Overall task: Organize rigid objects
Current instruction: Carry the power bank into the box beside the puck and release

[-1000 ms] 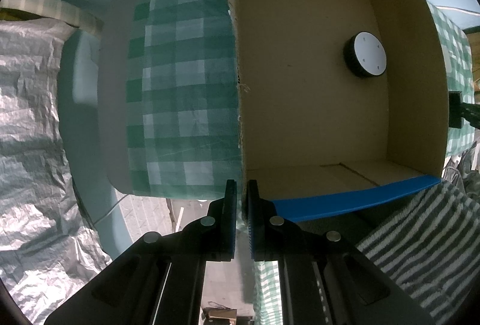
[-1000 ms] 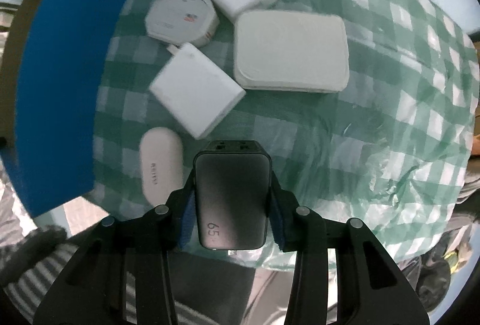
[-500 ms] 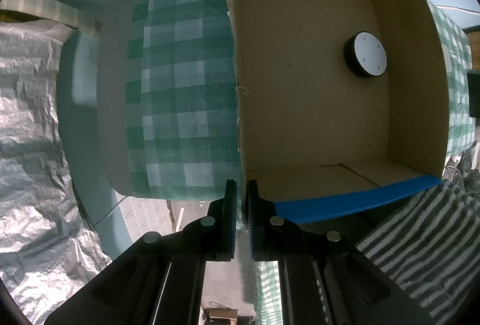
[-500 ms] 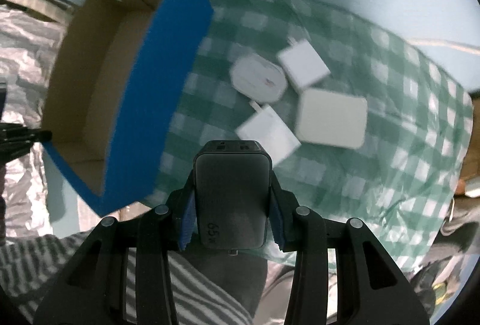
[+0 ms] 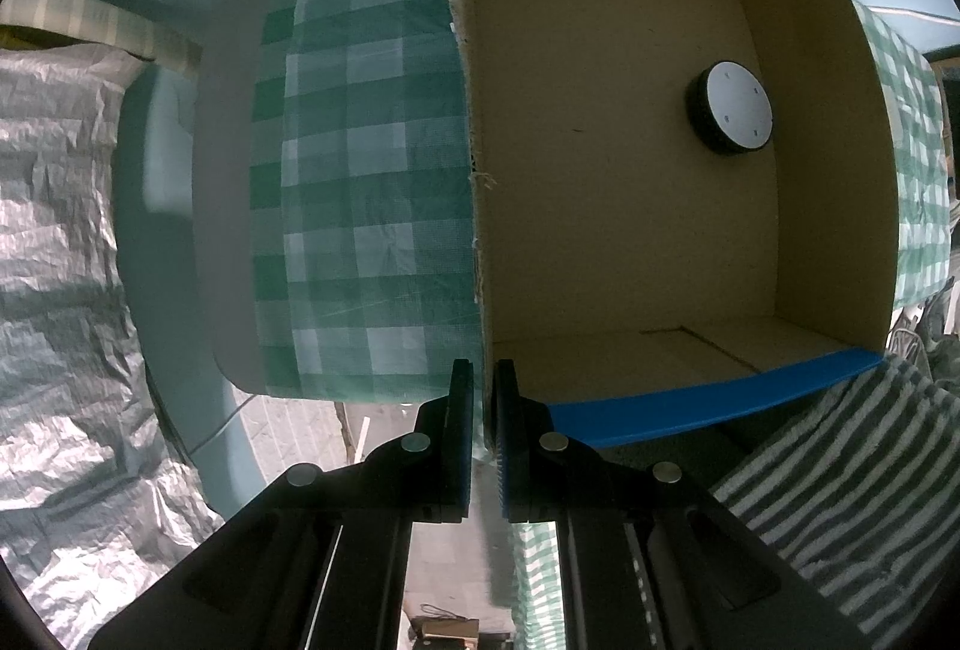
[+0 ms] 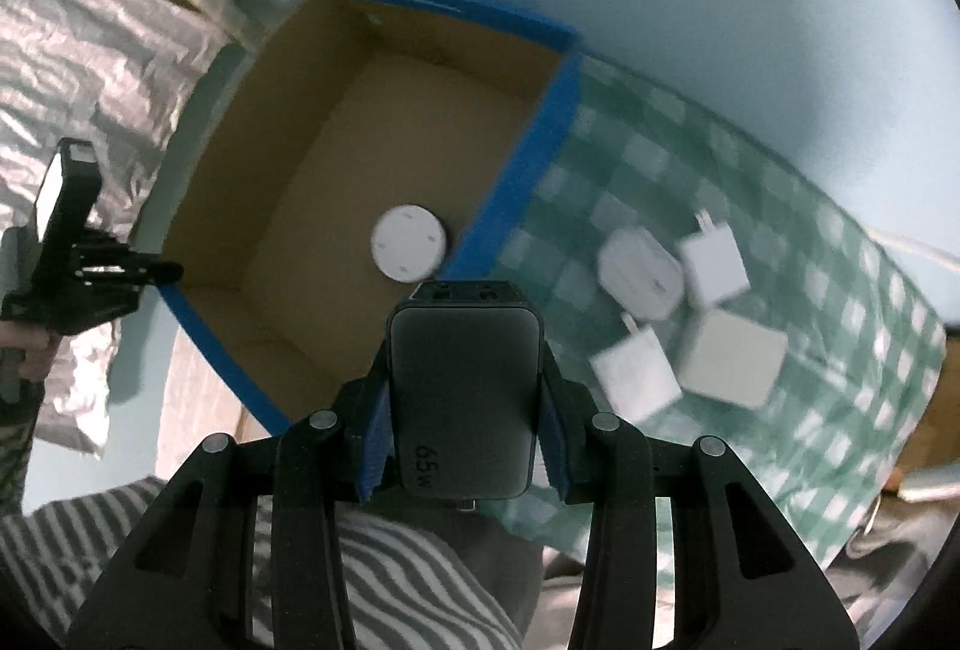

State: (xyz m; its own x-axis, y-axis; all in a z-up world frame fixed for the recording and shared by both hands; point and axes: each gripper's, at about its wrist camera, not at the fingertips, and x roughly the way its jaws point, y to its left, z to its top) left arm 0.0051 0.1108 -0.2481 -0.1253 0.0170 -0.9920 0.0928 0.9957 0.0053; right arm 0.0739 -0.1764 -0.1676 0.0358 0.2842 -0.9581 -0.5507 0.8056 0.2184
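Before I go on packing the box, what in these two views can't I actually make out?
- White items on the checked cloth, right wrist view: blurred by motion, types and exact count unclear.
- Dark charger in the right gripper: its underside and the box floor below it are hidden.
- Left wrist view: the left gripper covers the box wall it pinches; the box's far rim is cut off.
- Round puck: markings too small.

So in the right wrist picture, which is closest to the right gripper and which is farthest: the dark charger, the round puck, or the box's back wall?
1. Dark charger, clamped in the right gripper.
2. Round puck, just beyond, on the box floor.
3. Back wall, far end of the box.
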